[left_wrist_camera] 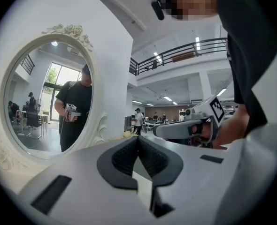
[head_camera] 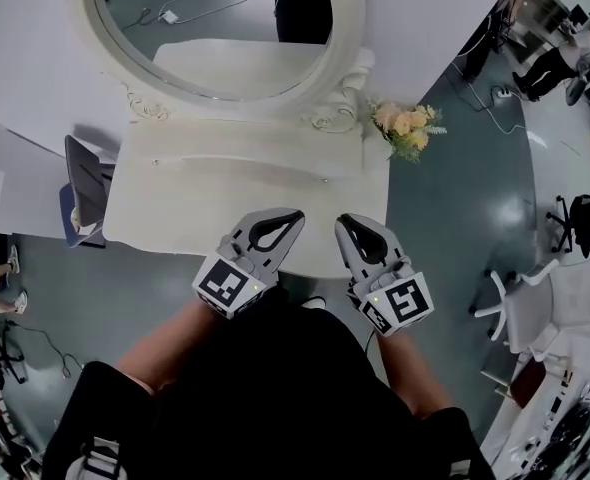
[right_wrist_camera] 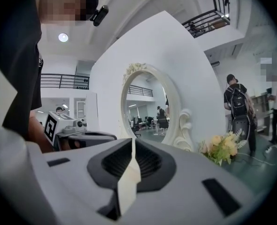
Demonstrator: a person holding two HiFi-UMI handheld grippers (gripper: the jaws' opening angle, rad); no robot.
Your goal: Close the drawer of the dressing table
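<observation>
None of the three views shows the drawer itself. Judging from the head view, it sits under the near edge of the dressing table (head_camera: pixel 235 208) with nothing jutting out, so it is probably already pushed in. The left gripper (head_camera: pixel 291 216) and right gripper (head_camera: pixel 348 224) hover above that edge, each with jaws pressed together on nothing. A drawer left slightly ajar could go unnoticed, since only the head view shows that edge; both gripper views look level towards the mirror (left_wrist_camera: pixel 44 97), the right one also catching the flowers (right_wrist_camera: pixel 220 146)
</observation>
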